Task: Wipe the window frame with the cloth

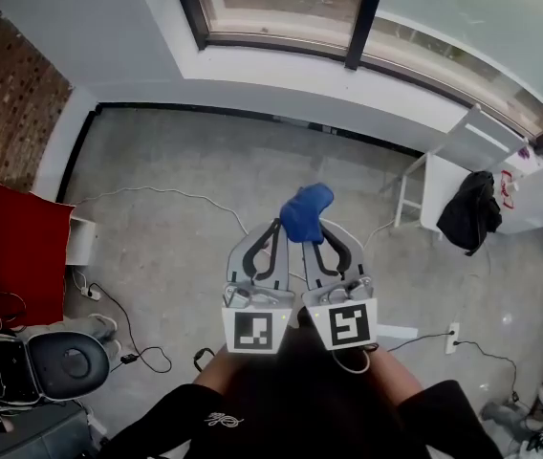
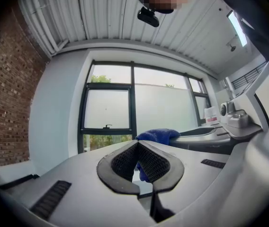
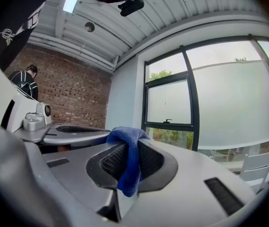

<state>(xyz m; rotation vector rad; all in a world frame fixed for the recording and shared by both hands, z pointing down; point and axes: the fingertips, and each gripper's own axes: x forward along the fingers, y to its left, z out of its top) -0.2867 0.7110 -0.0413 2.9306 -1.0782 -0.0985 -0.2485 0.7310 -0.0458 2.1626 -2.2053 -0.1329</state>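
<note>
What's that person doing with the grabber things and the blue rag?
A person stands in a room facing a big window, with a gripper in each hand, held side by side. The right gripper is clamped on a blue cloth. The left gripper is shut, right next to it. The window frame is across the floor ahead, so no wiping is happening yet.

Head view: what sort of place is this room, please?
Probably a bare workshop or test room, not a home: a concrete floor with loose cables, a brick wall and a big black-framed window.
</note>
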